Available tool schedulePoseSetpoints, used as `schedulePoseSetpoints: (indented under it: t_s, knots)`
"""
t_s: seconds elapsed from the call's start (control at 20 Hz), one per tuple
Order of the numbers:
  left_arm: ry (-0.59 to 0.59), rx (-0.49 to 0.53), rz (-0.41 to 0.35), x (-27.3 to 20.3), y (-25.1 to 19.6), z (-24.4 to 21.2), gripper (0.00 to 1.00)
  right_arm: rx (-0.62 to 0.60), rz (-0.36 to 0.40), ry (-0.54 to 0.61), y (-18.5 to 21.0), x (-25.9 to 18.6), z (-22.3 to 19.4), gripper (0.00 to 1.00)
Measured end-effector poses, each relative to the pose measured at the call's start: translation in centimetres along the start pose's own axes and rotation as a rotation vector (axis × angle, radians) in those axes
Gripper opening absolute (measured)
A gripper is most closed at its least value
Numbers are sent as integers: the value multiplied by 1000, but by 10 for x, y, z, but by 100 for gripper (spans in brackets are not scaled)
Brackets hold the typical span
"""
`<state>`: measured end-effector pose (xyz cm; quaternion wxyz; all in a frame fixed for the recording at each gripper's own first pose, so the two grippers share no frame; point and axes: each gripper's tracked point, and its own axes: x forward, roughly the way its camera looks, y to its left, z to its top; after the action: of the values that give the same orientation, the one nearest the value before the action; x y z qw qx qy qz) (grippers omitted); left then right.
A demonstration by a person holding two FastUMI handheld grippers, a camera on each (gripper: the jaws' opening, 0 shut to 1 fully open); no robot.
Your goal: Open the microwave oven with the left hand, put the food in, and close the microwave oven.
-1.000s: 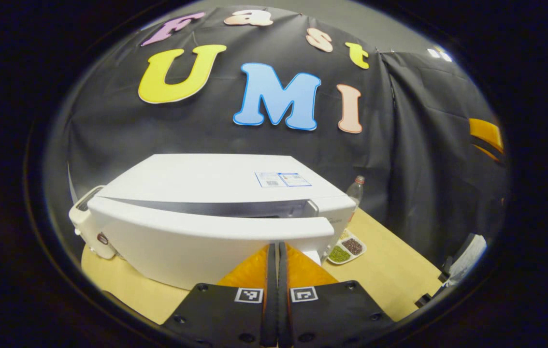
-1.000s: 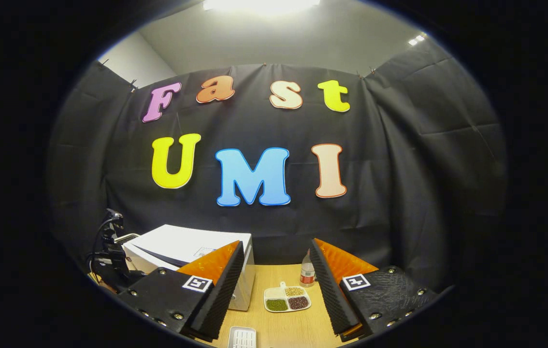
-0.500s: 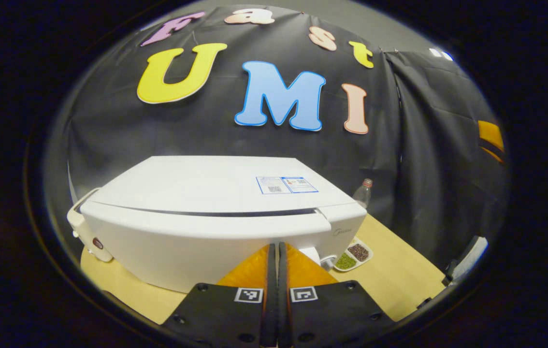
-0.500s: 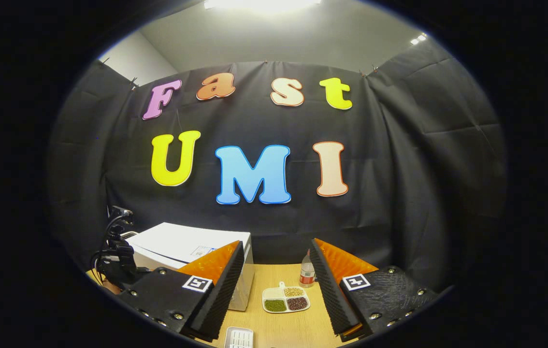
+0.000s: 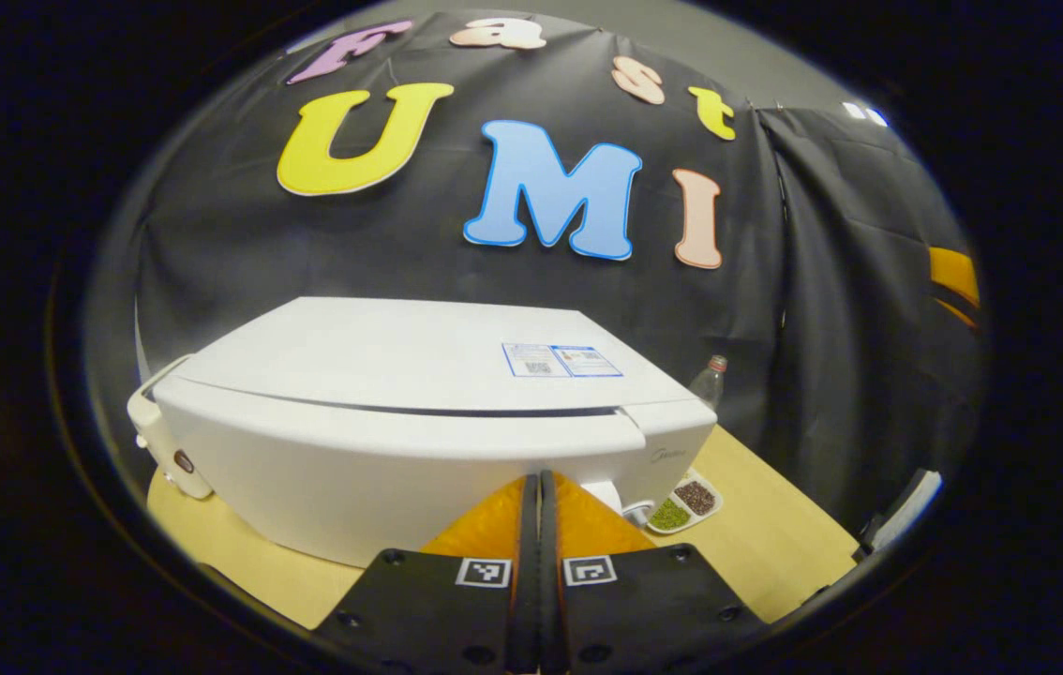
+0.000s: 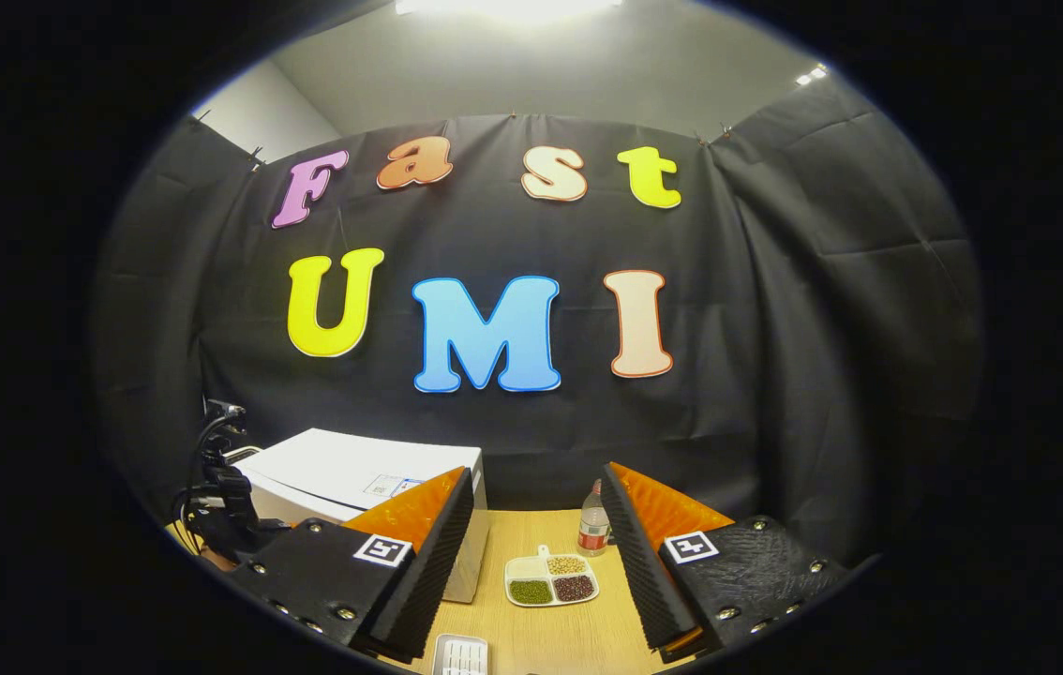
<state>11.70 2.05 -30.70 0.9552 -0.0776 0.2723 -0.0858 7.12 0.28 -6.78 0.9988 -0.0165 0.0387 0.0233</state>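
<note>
White microwave: one, on the wooden table, door shut against the body; it sits at 12 o'clock from the left gripper, and at 9 o'clock in the right gripper view.
Left gripper: fingers pressed flat together, nothing between them, tips right at the microwave's front; I cannot tell if they touch it.
Right gripper: fingers spread wide, nothing between them, held above the table.
Divided dish: one, white, on the table between the right gripper's fingers; three compartments, with green beans at 7 o'clock, dark red beans at 5 o'clock, pale yellow beans at 1 o'clock. In the left gripper view it lies at 4 o'clock of the microwave.
Bottle: one, clear plastic, upright at 1 o'clock of the dish; contents too small to tell.
White tray: one, ribbed, at 6 o'clock in the right gripper view, partly cut off.
Food: cannot tell where it is; the microwave's inside is hidden.
</note>
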Motion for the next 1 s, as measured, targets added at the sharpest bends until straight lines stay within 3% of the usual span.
schedulePoseSetpoints:
  t_s: [0.5, 0.55, 0.6, 0.7, 0.75, 0.85, 1.0]
  knots:
    - [-15, -5, 8, 4, 1, 2, 6, -6, 16, 5, 6, -10, -3, 83]
    - [-23, 8, 53, 8, 11, 8, 6, -10, 22, 8, 7, -11, -4, 83]
    - [2, -40, 8, 9, 4, 2, 9, -14, 26, 8, 7, -13, -4, 83]
    - [-4, -14, 16, 12, 3, 3, 7, -18, 32, 3, 9, -15, -4, 83]
    - [-8, -6, 23, 9, 2, 4, 10, -18, 36, 6, 9, -15, -5, 83]
    - [-28, -7, 48, 3, 7, 12, 3, -7, 45, 7, 13, -14, -3, 83]
    - [-105, 44, 98, -25, 15, 47, 7, 6, 50, -4, 19, -12, 4, 83]
